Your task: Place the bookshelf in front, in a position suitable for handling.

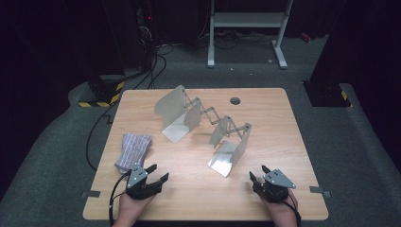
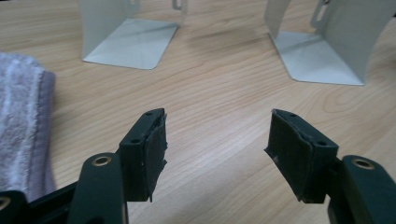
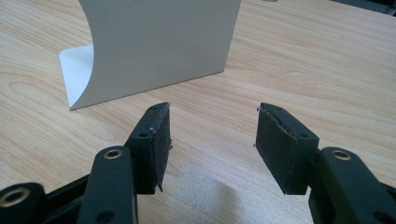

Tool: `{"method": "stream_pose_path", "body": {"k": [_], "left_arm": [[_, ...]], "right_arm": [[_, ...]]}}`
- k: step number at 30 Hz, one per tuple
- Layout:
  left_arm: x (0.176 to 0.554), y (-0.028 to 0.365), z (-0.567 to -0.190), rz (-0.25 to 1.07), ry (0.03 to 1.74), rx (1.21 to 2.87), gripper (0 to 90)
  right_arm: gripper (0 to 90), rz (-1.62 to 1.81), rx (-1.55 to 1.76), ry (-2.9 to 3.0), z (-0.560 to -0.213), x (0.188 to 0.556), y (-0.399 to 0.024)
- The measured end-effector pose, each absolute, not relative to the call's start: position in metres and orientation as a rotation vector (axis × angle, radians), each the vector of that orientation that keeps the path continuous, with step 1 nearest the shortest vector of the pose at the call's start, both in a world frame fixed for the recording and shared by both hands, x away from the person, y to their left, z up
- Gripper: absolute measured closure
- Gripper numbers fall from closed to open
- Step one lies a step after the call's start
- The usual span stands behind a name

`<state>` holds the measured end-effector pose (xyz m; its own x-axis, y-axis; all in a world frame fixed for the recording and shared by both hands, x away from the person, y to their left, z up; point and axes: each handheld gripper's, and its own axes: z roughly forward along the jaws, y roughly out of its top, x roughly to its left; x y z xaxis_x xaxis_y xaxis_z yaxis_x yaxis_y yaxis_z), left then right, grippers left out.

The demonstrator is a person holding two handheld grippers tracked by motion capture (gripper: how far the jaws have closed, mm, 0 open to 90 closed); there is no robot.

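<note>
The left gripper [image 1: 157, 173] is seen at the near edge of the wooden table [image 1: 279, 123], held low by a hand [image 1: 132, 208], with its jaws spread wide and nothing between them; in the left gripper view only bare wood is framed by the two black pads [image 2: 149, 149]. The right gripper [image 1: 258, 173] is held likewise at the near right by the other hand [image 1: 283, 213], its jaws also well apart and empty. Just ahead of the right gripper, and closest to it, stands the nearer plate [image 1: 230, 149] of an expandable metal bookend rack [image 1: 203, 120]; in the right gripper view its upright back [image 3: 159, 44] is seen as a plain, pale grey sheet with a curved corner, rising from a flat foot [image 3: 77, 70] that lies on the wood. The rack is made of light, matt sheet metal, its L-shaped plates joined by a zigzag scissor linkage [image 1: 213, 113]. Its long axis is laid diagonally across the table, running from near the right gripper away and to the left, where the far plate [image 1: 176, 113] stands well ahead of the left gripper. The slots between the plates are seen to hold nothing. In the left gripper view both flat feet [image 2: 133, 44] [image 2: 313, 58] are seen ahead, apart from each other, pointing toward the camera. Just beside the left gripper, on its outer left and slightly ahead, a folded, pale lilac striped towel [image 1: 133, 150] is laid flat, well apart from the rack.
</note>
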<state>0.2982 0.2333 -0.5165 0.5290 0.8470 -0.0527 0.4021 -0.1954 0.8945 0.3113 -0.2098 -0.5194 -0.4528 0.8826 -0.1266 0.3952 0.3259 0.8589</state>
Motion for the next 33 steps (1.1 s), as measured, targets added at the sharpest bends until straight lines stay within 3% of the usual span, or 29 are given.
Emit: {"method": "stream_pose_path", "body": {"k": [13,20,33], "left_arm": [[0.305,0.23,-0.518,0.58,1.055,1.79,37.6],[0.304,0.229,-0.523,0.589,1.023,1.831,33.4],[0.305,0.228,-0.525,0.566,1.019,1.846,29.4]], "right_arm": [[45.1,1.046,1.1,1.996,-0.519,0.3,-0.213],[47.1,1.065,1.105,2.013,-0.518,0.304,-0.209],[38.3,1.064,1.08,2.008,-0.516,0.301,-0.198]]}}
